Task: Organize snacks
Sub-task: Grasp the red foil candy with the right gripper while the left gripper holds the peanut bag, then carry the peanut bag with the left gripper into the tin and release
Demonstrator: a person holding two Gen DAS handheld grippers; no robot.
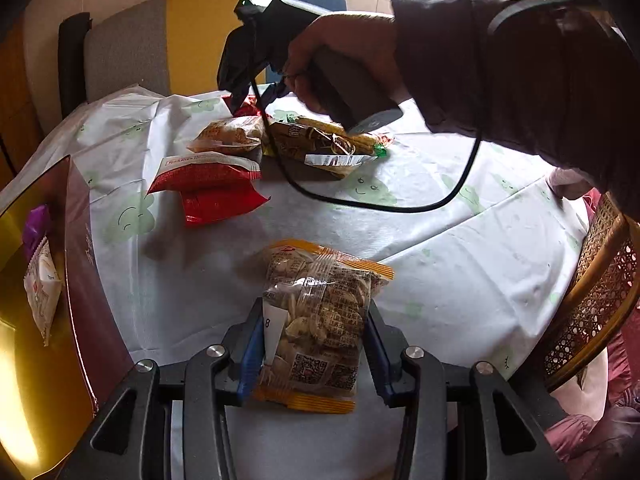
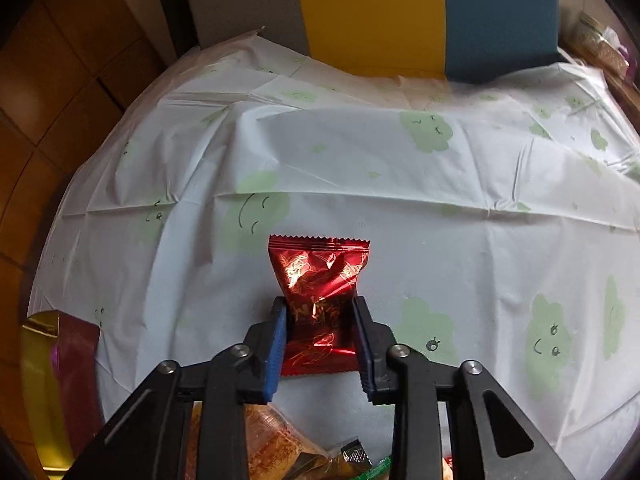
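My left gripper [image 1: 316, 320] is shut on a clear orange-edged snack packet [image 1: 320, 320], held above the tablecloth. My right gripper [image 2: 320, 320] is shut on a shiny red foil packet [image 2: 320, 292], held above the table; it also shows in the left wrist view [image 1: 240, 96], over the far snack pile. That pile holds red-and-white packets [image 1: 208, 184], a clear packet of brown snacks [image 1: 230, 136] and dark and yellow packets [image 1: 320, 144]. A maroon box with a gold inside [image 1: 84, 264] stands at the left, with a white packet [image 1: 42, 288] and a purple one [image 1: 34, 228] in it.
The table has a white cloth with green smiley clouds [image 2: 400, 184]. A grey, yellow and blue chair back [image 2: 372, 12] stands behind it. A wicker chair [image 1: 596, 292] is at the right. A black cable [image 1: 440, 196] hangs from the right gripper over the cloth.
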